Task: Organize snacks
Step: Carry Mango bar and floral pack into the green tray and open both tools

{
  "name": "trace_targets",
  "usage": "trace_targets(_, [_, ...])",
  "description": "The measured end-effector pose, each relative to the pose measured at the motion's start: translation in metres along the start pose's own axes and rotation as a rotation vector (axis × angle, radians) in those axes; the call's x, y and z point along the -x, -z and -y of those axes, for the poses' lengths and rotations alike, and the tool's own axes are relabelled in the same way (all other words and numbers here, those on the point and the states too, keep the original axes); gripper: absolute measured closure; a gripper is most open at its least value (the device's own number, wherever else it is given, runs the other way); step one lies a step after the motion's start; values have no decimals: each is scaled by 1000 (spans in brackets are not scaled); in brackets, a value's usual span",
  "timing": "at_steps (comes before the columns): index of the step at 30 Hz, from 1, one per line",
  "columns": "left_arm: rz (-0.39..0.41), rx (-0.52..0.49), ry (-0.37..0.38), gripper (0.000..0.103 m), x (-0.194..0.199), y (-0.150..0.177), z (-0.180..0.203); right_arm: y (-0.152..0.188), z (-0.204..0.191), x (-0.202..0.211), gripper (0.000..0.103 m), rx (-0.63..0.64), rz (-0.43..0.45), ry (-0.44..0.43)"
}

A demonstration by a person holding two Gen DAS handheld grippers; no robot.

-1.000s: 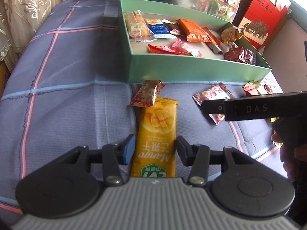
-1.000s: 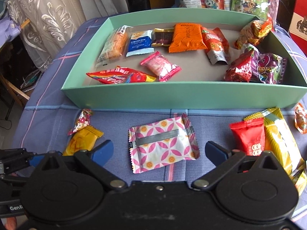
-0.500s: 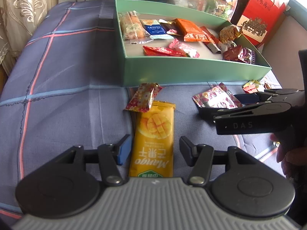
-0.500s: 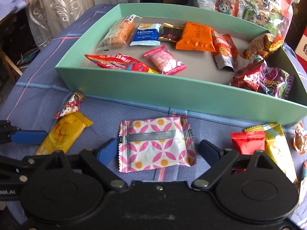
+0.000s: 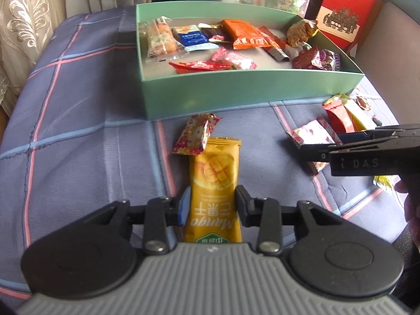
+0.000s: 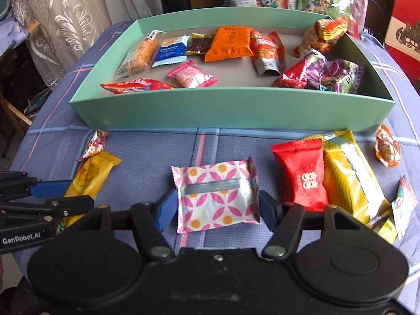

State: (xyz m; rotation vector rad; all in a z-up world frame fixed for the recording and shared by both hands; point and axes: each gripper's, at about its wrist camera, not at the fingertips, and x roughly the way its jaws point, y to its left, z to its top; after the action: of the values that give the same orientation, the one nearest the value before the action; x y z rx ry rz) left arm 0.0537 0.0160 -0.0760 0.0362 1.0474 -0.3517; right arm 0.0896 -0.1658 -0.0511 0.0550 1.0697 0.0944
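A yellow mango packet (image 5: 214, 173) lies lengthwise on the blue plaid cloth. My left gripper (image 5: 210, 204) is closing on it, and both pads touch its long sides. A pink-patterned white packet (image 6: 215, 191) lies in front of the green box (image 6: 210, 110). My right gripper (image 6: 216, 207) is closing on it, with its pads against the left and right edges. In the right wrist view the mango packet (image 6: 89, 178) and left gripper (image 6: 65, 194) show at the far left. In the left wrist view the right gripper (image 5: 323, 145) reaches in over the pink packet (image 5: 312, 134).
The green box (image 5: 236, 94) holds several wrapped snacks. A small floral candy (image 5: 195, 136) rests on the mango packet's far end. A red packet (image 6: 302, 173), a yellow packet (image 6: 346, 178) and an orange candy (image 6: 387, 147) lie at the right. A red carton (image 5: 349, 8) stands behind.
Both grippers' jaws have narrowed onto their packets. The right gripper came forward around the pink packet. The left gripper shifted slightly along the mango packet.
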Motion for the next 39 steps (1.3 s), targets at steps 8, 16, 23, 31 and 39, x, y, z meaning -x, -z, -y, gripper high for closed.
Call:
trace_targets(8, [-24, 1, 43, 67, 0, 1, 7, 11, 14, 10, 38, -61, -1, -8])
trace_targets(16, [-38, -50, 112, 67, -8, -8, 29, 18, 29, 24, 38, -129, 21, -22])
trace_targets(23, [-17, -76, 119, 67, -2, -10, 40, 19, 41, 37, 38, -181, 42, -48])
trace_targets(31, [26, -61, 96, 67, 17, -20, 36, 15, 44, 54, 38, -200, 76, -93])
trace_targets(39, [132, -6, 32, 67, 44, -58, 14, -15, 42, 78, 38, -192, 151, -131])
